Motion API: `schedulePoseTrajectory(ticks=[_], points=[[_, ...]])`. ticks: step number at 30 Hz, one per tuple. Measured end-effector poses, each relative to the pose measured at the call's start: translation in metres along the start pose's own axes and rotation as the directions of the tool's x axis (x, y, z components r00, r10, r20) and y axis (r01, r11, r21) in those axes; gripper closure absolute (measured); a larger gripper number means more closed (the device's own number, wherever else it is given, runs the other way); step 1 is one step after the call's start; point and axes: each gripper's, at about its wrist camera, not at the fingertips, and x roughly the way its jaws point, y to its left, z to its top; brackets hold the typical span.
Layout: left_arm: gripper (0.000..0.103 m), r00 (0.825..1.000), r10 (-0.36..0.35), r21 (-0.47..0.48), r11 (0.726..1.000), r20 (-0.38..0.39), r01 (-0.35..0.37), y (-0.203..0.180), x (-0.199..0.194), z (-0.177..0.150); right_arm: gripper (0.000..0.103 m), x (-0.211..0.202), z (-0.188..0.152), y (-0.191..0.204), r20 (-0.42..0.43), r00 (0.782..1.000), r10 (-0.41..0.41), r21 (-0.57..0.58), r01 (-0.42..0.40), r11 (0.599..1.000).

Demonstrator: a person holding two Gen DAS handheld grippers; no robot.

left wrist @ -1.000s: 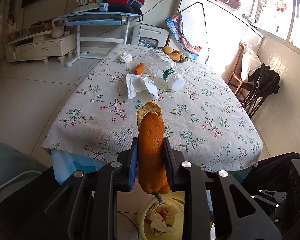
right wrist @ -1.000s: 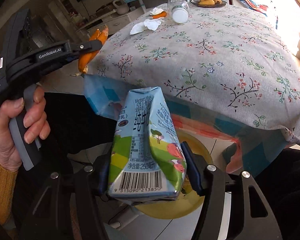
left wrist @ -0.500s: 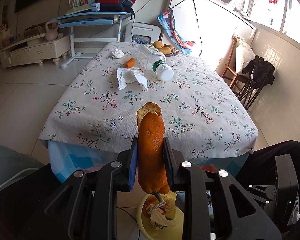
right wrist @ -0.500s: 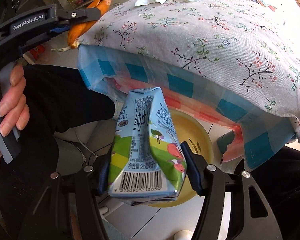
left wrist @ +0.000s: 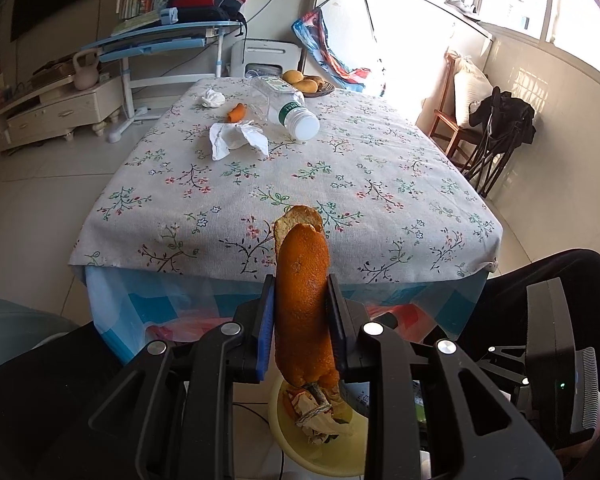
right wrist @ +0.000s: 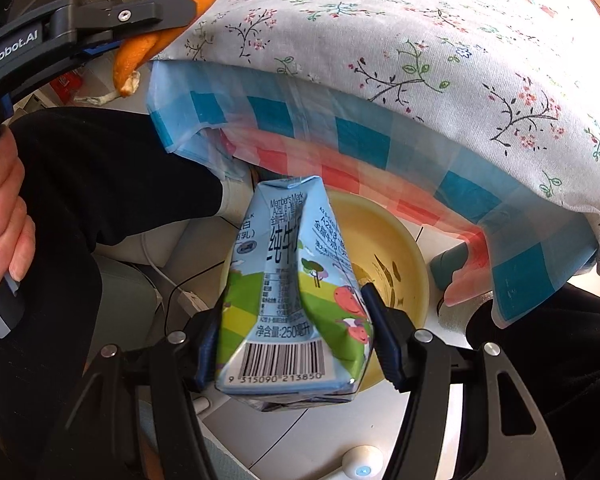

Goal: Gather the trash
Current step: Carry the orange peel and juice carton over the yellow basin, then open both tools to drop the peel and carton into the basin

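Observation:
My left gripper (left wrist: 300, 292) is shut on a long strip of orange peel (left wrist: 303, 304), held in front of the table's near edge; the same peel (right wrist: 140, 52) shows at the upper left of the right wrist view. My right gripper (right wrist: 294, 312) is shut on a crushed blue and green milk carton (right wrist: 292, 300), hanging above a yellow bowl (right wrist: 396, 248) on the floor under the table edge. In the left wrist view that yellow bowl (left wrist: 312, 452) holds crumpled scraps, partly hidden by my fingers.
On the flowered tablecloth (left wrist: 340, 184) lie a white tissue (left wrist: 236, 138), a small piece of orange peel (left wrist: 237, 112), a crumpled paper ball (left wrist: 213, 98) and a tipped clear bottle (left wrist: 288, 108). A fruit dish (left wrist: 308, 85) stands at the far end. A chair (left wrist: 496, 128) stands right.
Both grippers have drawn back from the table, the right one sinking over the yellow bowl, which now shows more fully. Neither grip has changed.

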Motion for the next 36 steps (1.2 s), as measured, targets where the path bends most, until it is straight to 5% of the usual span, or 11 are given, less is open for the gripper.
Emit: schedulePoseTrajectory(ticks=[8,16,19,21,24,36], points=[[0.080,1.000,-0.006,0.022,1.000,-0.012,0.006,-0.003,-0.006,-0.011,0.042,-0.007,-0.002,-0.012,0.032,0.999,-0.014,0.086,0.011,0.996],[0.080,0.998,-0.036,0.073,0.997,-0.057,0.040,-0.018,0.000,-0.017,0.032,-0.045,-0.002,-0.047,0.252,0.968,0.000,0.256,-0.067,0.964],[0.069,0.994,-0.051,0.099,0.993,-0.100,0.061,-0.025,0.006,-0.022,0.030,-0.059,-0.004,-0.060,0.330,0.944,0.000,0.321,-0.112,0.940],[0.046,0.993,-0.037,0.110,0.993,-0.109,0.049,-0.028,0.007,-0.024,0.030,-0.064,-0.007,-0.067,0.360,0.933,-0.004,0.355,-0.133,0.925],[0.033,0.997,-0.011,0.102,0.995,-0.081,0.019,-0.026,0.002,-0.022,0.029,-0.067,-0.008,-0.075,0.378,0.926,-0.003,0.384,-0.154,0.910],[0.020,0.997,0.078,-0.107,0.991,0.011,-0.077,0.015,-0.011,-0.008,0.026,-0.067,-0.004,-0.065,0.382,0.924,-0.018,0.349,-0.126,0.929]])
